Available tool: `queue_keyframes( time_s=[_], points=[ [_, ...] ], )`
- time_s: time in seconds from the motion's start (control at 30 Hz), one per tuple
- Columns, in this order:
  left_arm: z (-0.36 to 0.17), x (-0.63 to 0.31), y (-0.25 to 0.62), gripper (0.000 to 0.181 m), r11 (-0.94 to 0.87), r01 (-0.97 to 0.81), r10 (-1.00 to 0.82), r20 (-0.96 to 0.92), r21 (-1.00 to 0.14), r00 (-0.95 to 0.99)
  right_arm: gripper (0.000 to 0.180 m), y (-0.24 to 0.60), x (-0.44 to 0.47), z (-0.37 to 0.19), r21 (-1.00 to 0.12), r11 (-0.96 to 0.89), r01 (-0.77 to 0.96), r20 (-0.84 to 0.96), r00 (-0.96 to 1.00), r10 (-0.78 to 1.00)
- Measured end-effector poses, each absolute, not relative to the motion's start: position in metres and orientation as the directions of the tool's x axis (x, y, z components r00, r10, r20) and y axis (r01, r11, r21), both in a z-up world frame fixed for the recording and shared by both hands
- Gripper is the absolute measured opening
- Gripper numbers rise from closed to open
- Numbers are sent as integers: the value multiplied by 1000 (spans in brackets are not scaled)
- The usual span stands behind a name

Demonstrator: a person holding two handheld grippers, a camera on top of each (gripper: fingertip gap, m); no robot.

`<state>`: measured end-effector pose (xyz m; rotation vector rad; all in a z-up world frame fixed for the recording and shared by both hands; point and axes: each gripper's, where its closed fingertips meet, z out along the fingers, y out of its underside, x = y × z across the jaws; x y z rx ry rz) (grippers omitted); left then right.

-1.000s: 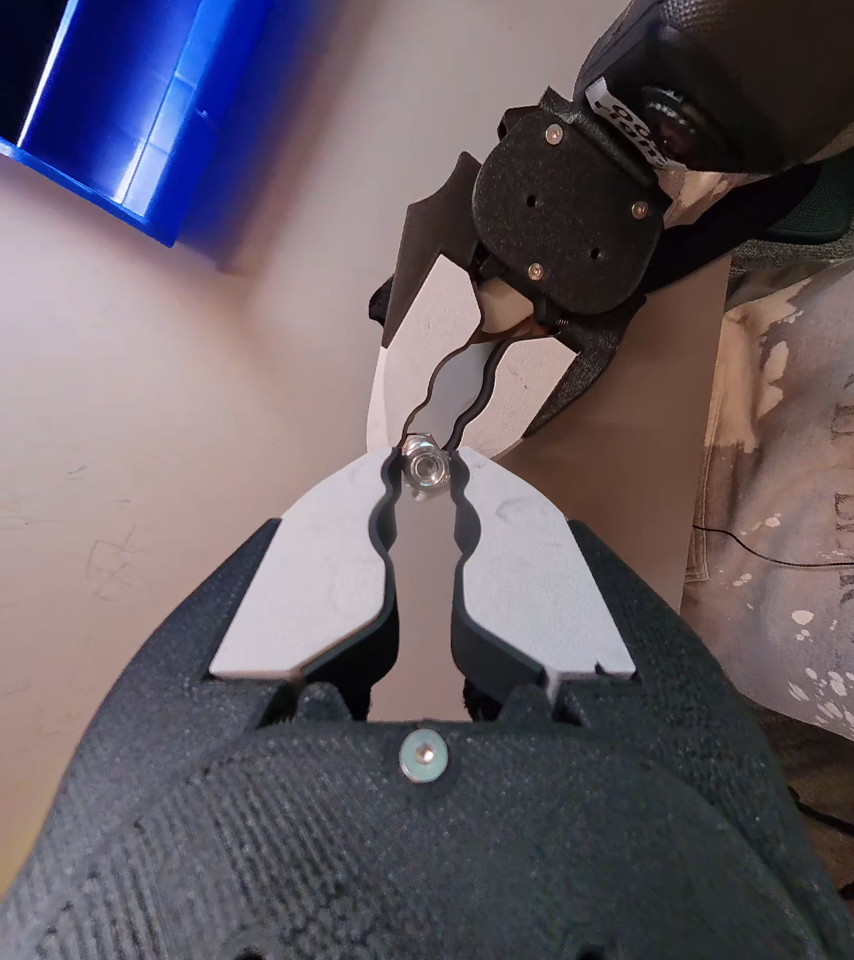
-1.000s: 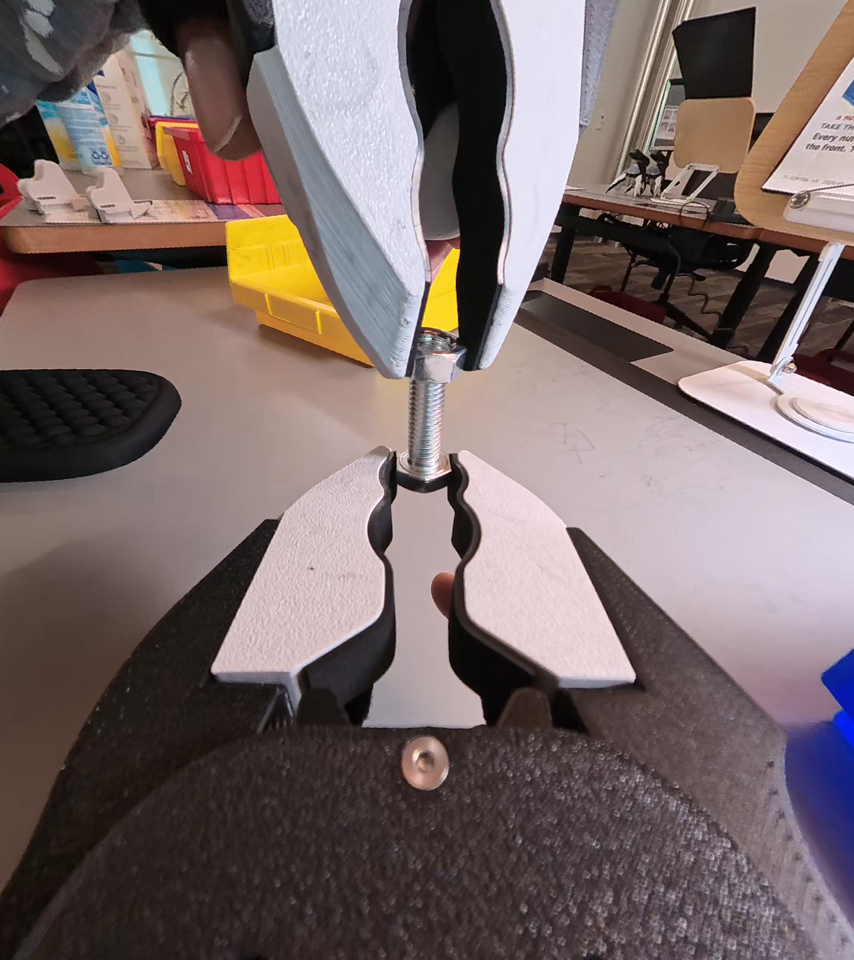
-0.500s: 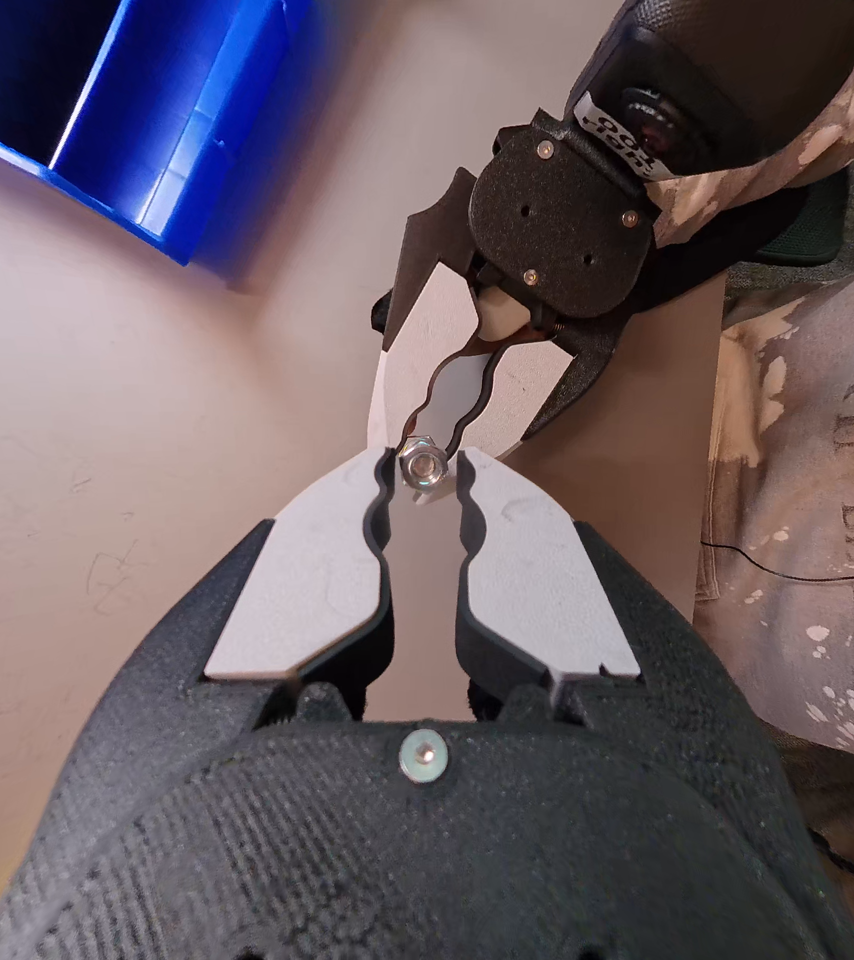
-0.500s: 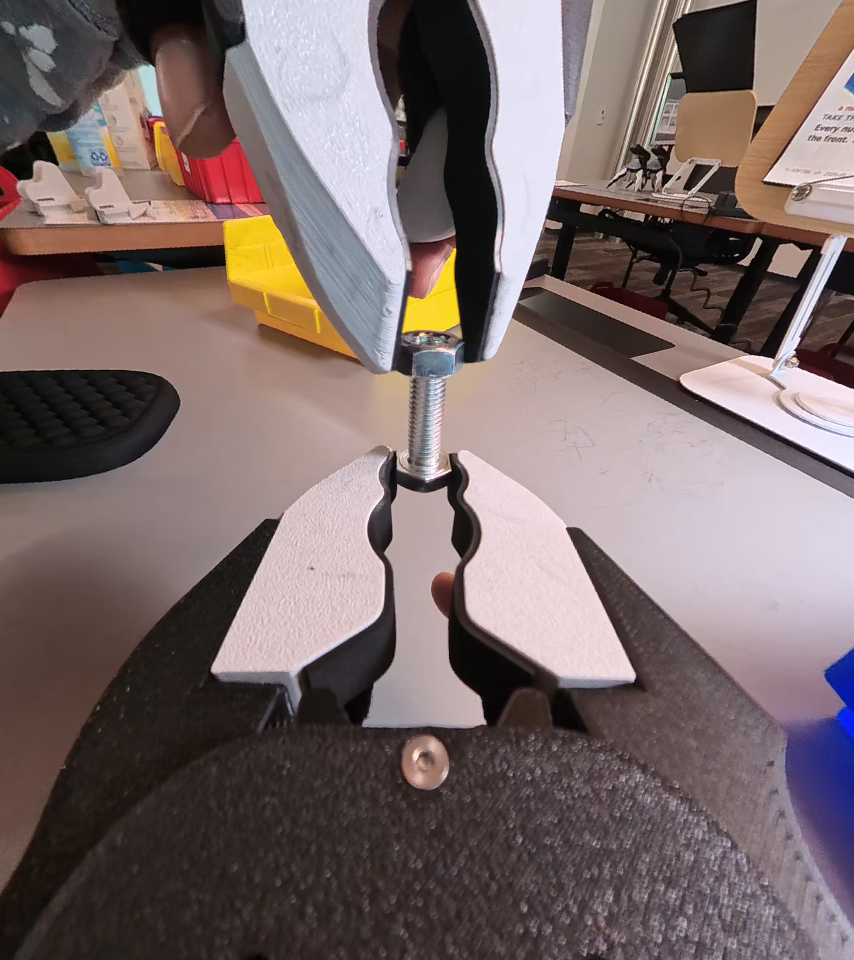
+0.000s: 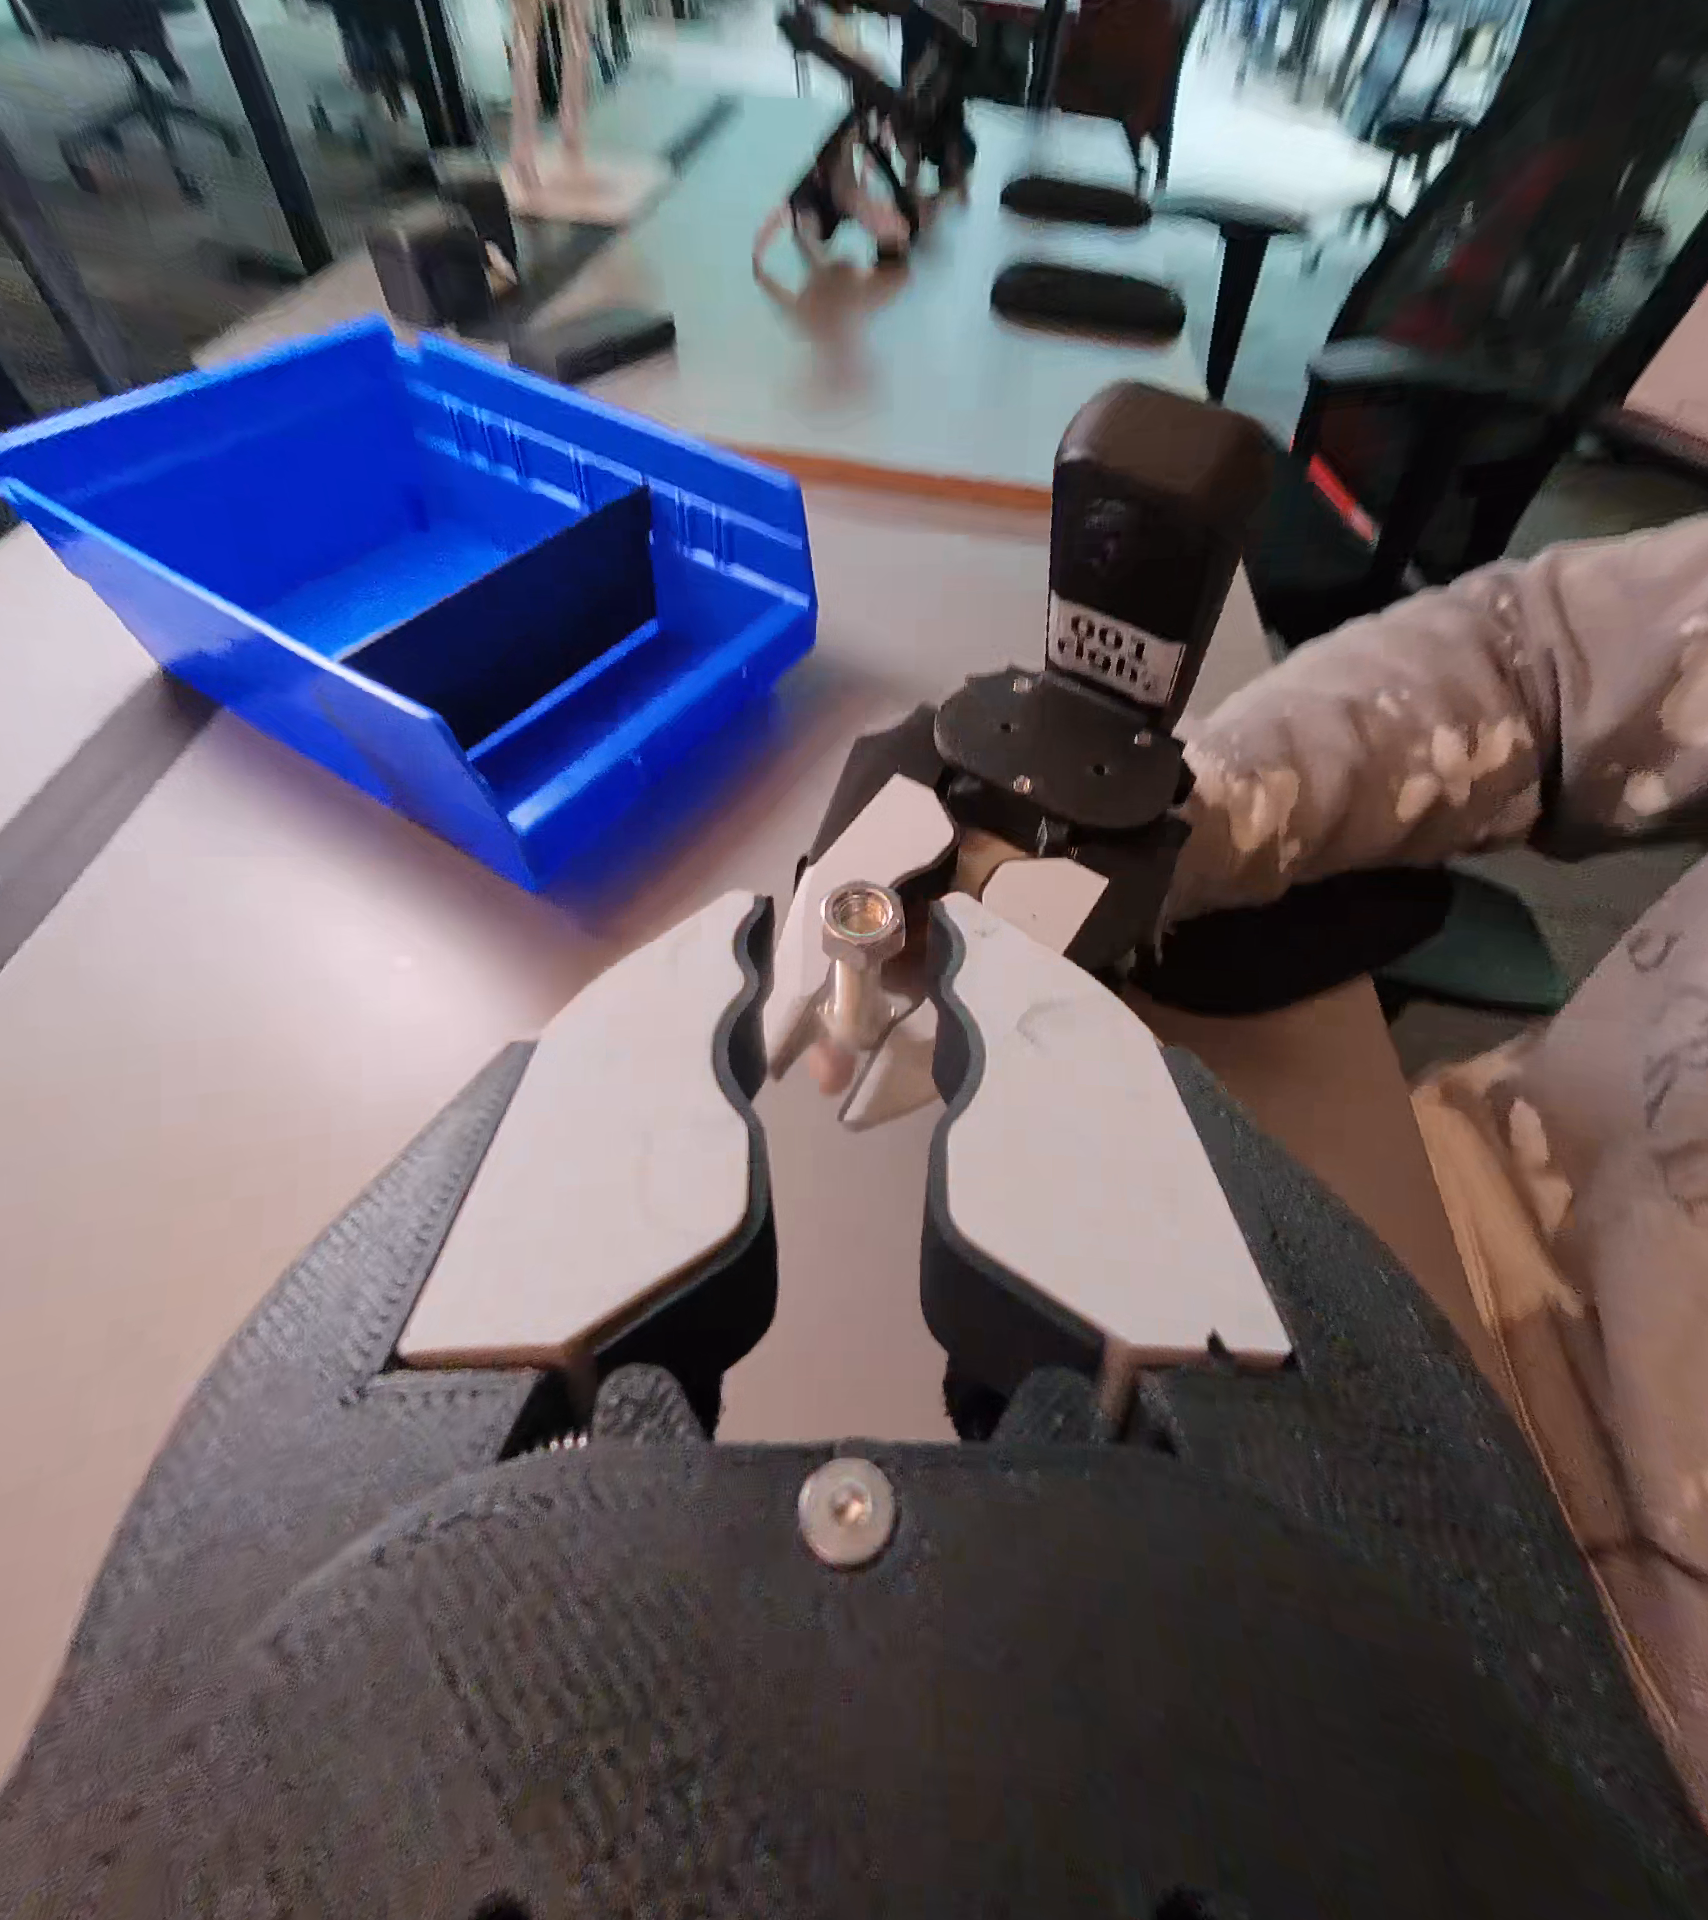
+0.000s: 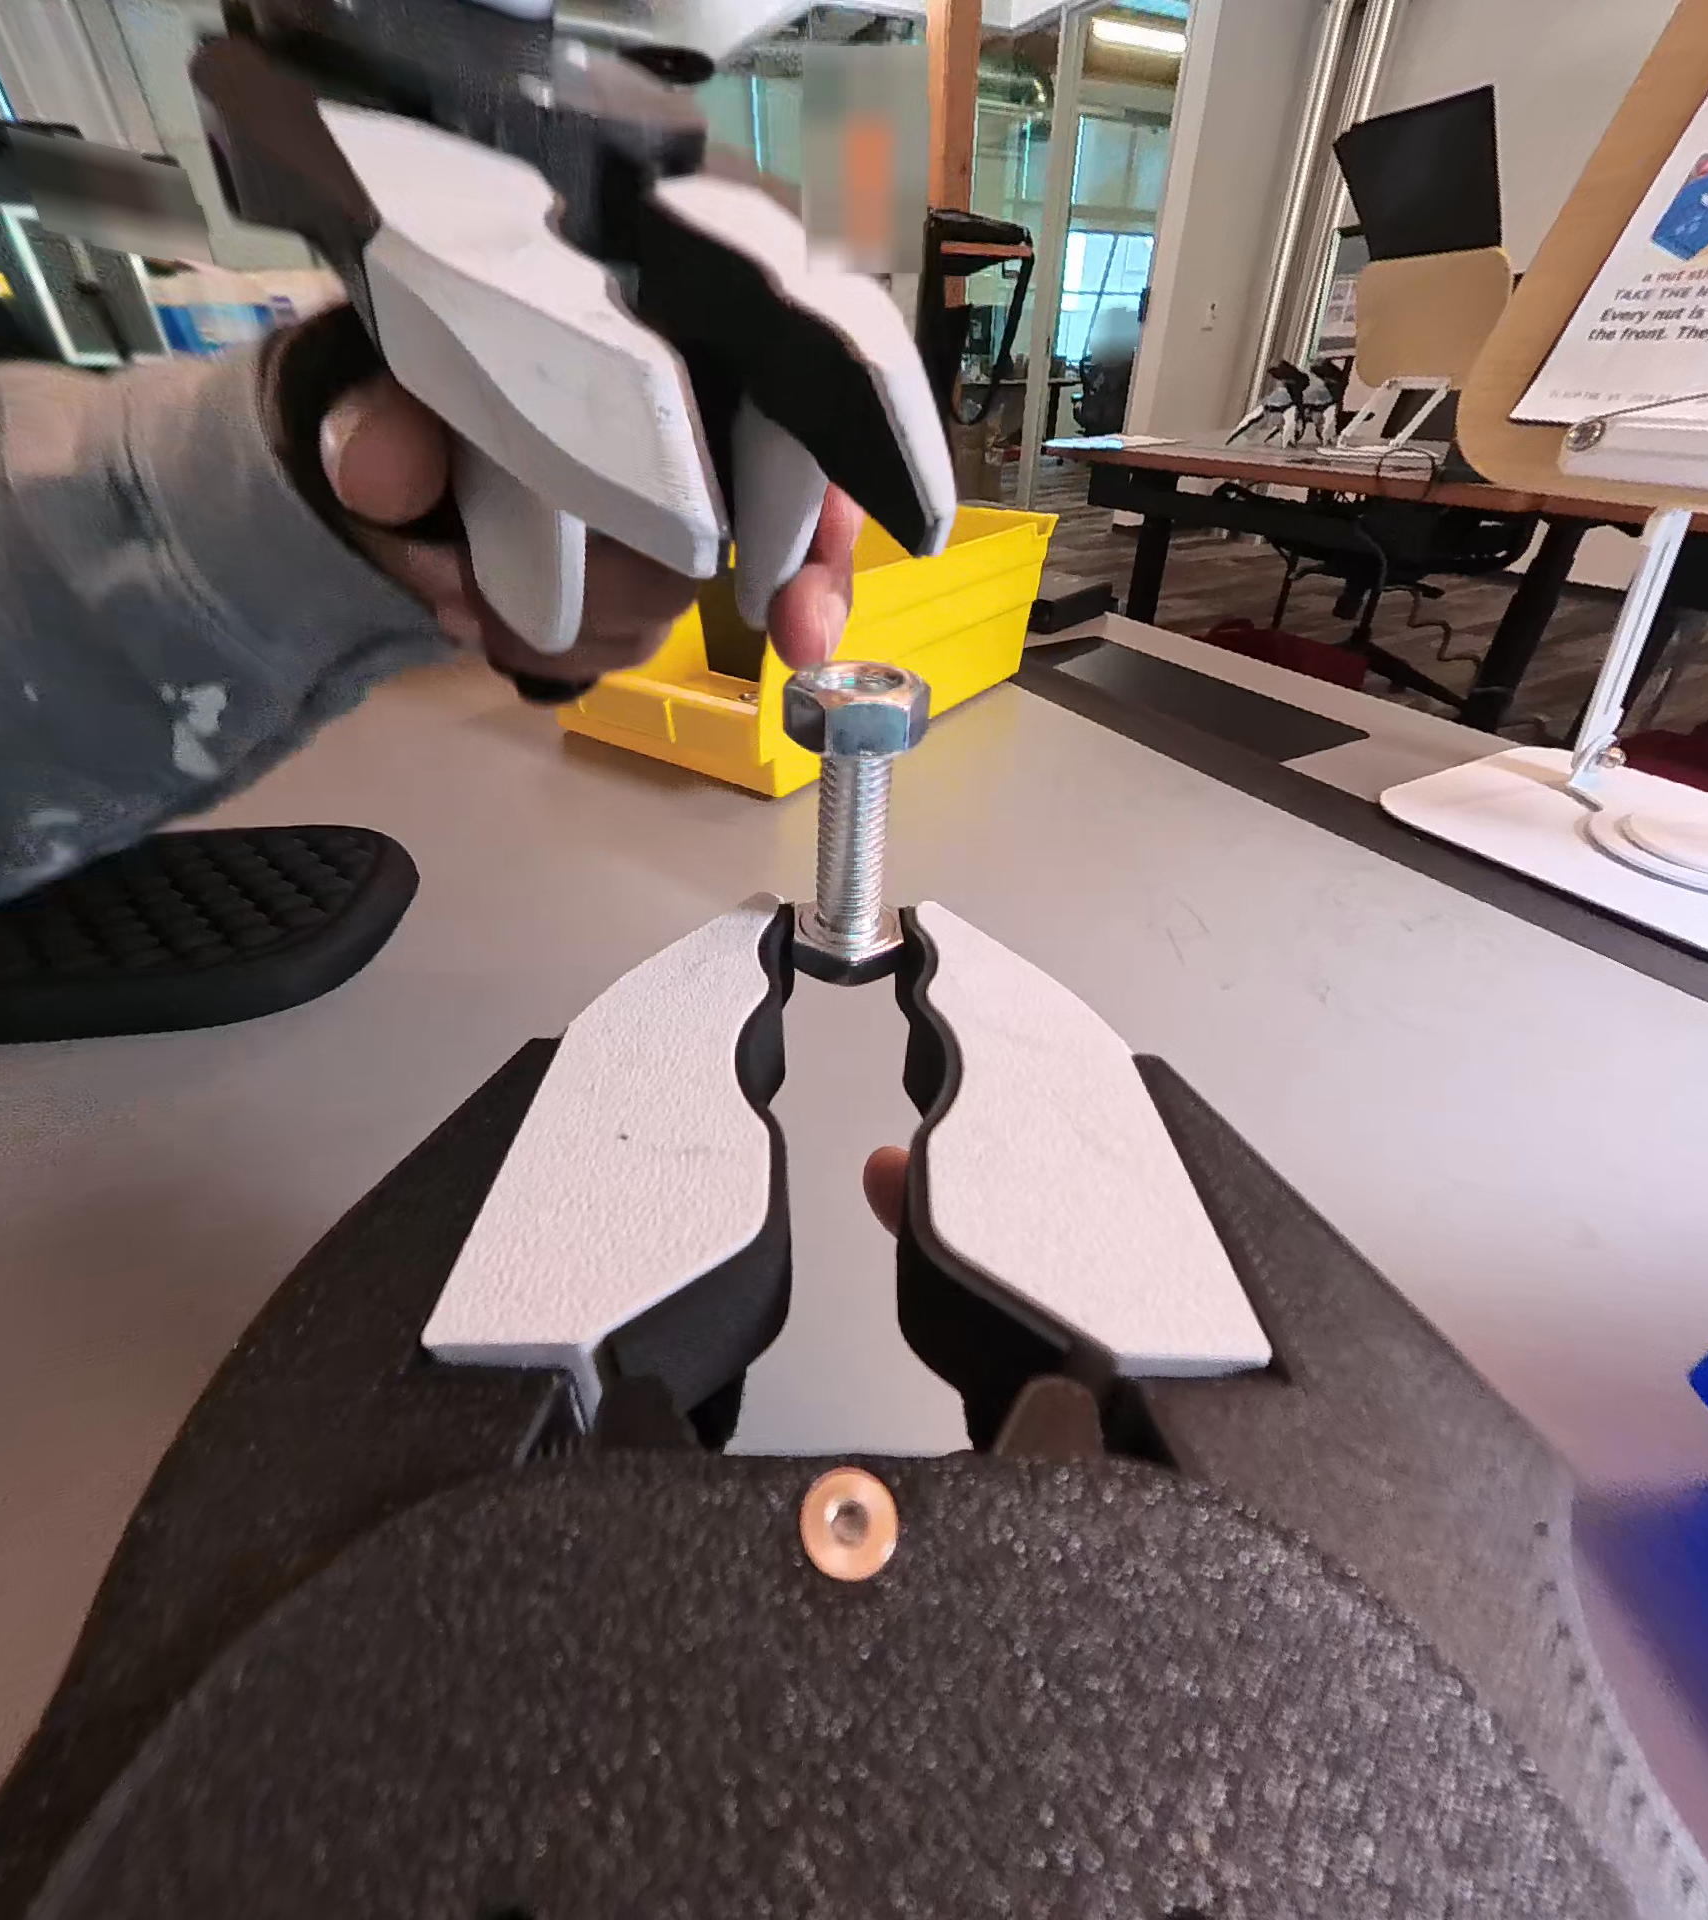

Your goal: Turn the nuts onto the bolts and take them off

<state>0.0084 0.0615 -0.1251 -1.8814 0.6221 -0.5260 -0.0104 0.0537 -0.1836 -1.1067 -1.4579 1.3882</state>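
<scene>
The bolt (image 6: 855,842) is held upright by its head in the closed jaws of the right gripper (image 6: 848,935), above the table (image 6: 1193,935). The nut (image 6: 855,707) sits at the very top of the thread, and the left gripper (image 6: 819,540) hangs open and empty above it. The nut could be cross-threaded or knocked off if it is caught off-centre.

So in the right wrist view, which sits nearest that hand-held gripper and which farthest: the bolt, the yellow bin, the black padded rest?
1. Silver threaded bolt, upright, its head clamped in the right hand-held gripper.
2. Black dimpled padded rest, off to the left.
3. Yellow plastic bin, behind the bolt.
</scene>
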Motion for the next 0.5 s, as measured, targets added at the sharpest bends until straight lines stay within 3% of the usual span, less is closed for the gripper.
queue_keyframes(
  time_s=[0.23,0.5],
  points=[
    [-142,12,63,28,-188,-93,-523,19,-978,852,18,53,-12,-188,-997,28,66,10,-258,966],
    [-148,12,67,29,-180,-32,-531,69,-983,845,18,54,-15,-196,-994,54,94,29,-246,969]
  ],
)
